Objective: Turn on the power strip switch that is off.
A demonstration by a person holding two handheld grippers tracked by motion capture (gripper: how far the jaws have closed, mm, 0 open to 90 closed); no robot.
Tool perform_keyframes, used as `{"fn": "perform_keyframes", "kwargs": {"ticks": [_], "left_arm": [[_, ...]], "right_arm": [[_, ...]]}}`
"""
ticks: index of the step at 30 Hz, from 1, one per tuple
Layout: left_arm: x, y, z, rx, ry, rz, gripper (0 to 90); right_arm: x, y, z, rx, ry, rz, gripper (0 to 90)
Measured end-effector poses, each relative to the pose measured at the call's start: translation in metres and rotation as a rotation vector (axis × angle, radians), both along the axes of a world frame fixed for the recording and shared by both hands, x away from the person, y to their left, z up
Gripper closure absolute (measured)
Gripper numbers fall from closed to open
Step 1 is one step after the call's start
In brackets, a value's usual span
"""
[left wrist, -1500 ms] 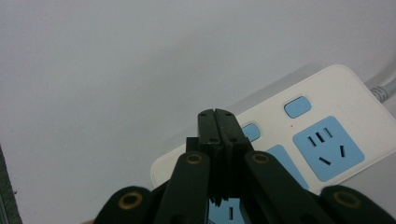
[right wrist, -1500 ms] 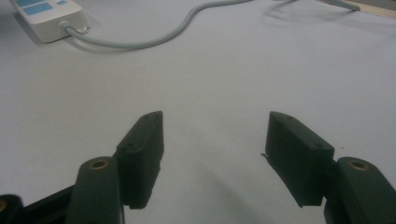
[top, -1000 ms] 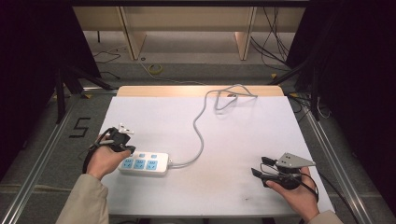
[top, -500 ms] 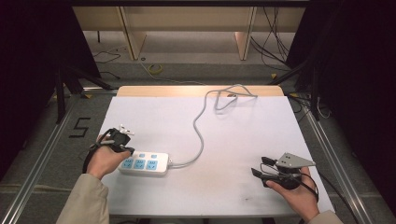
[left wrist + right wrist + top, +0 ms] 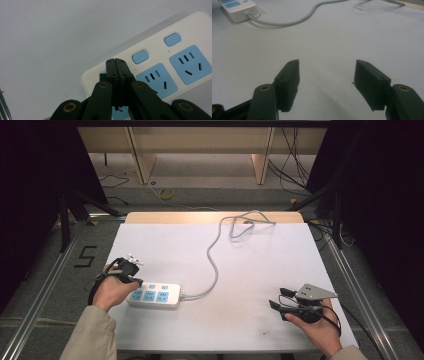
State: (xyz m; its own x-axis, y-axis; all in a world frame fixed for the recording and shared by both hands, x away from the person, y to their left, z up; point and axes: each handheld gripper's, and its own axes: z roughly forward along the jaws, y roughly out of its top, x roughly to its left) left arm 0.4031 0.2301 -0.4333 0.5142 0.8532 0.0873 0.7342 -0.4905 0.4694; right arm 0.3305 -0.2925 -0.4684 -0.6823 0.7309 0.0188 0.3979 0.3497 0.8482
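A white power strip (image 5: 153, 295) with blue sockets and blue switches lies near the table's front left, also seen close up as the power strip (image 5: 160, 62). Its grey cable (image 5: 216, 260) runs to the far edge. My left gripper (image 5: 136, 281) is shut, its joined tips (image 5: 116, 60) pressed down at the strip's left end, over the nearest switch, which the jaws hide. My right gripper (image 5: 276, 299) rests open at the front right on bare table, the right gripper (image 5: 327, 72) holding nothing. The strip's cable end (image 5: 239, 12) lies far off it.
The white table (image 5: 270, 255) has a wooden strip along its far edge, where the cable coils (image 5: 250, 222). Metal frame rails (image 5: 45, 285) run along both sides. Shelving legs and loose cables stand on the floor beyond.
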Motion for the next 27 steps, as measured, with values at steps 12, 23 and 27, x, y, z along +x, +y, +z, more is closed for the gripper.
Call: {"fn": "perform_keyframes", "kwargs": {"ticks": [12,23,27], "left_arm": [[0.0009,-0.0009,-0.0007,0.005,0.026,0.002,89.7],[0.0025,-0.0018,-0.0027,0.012,0.043,0.000,89.8],[0.0027,-0.0020,-0.0031,0.017,0.048,-0.001,89.7]], "right_arm": [[0.0000,-0.0001,0.0000,0.000,0.000,0.001,38.0],[0.0001,0.0002,-0.0001,-0.001,0.000,0.001,38.0],[0.0001,0.0000,-0.0001,-0.001,0.000,0.001,38.0]]}}
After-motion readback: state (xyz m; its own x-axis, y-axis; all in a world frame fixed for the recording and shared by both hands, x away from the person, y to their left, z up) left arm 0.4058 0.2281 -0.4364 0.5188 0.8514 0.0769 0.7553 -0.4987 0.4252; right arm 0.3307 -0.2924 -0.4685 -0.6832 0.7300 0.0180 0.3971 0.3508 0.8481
